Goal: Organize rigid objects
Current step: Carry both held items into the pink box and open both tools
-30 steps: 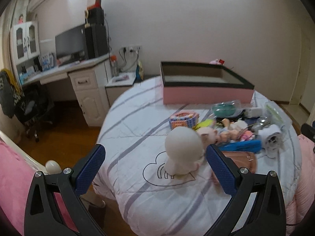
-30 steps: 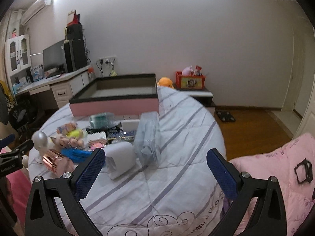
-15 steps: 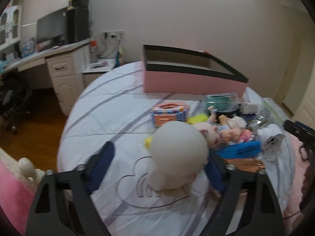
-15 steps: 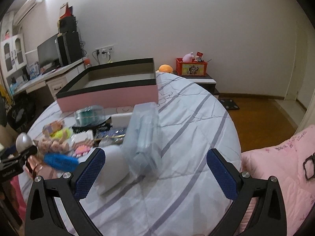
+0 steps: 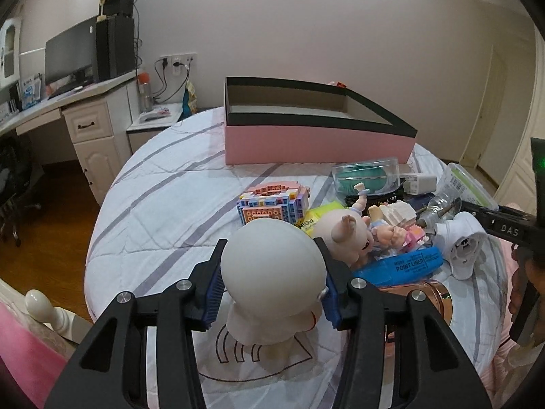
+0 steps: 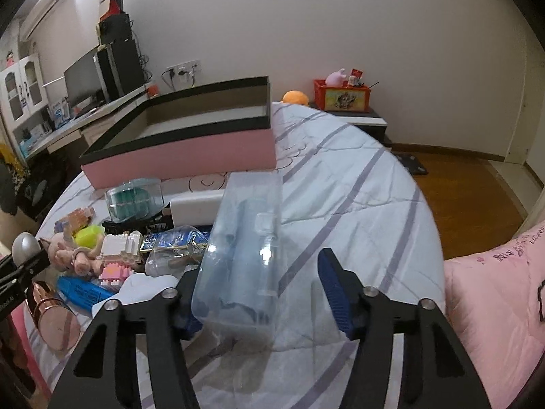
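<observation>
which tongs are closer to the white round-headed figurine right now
Left. The left tongs have just been closing and their pads sit against the white figurine head. The right tongs are across the pile, around the clear plastic case.

Matt, smooth white figure [image 5: 270, 266], looks like plastic or vinyl, standing on the quilted cloth bedspread [image 5: 163, 211]. Clear glossy plastic case [image 6: 245, 245] catching the light, and beside the figure a shiny copper-coloured metallic cylinder [image 5: 422, 294]. Pink box [image 5: 316, 143] looks like matt cardboard.
</observation>
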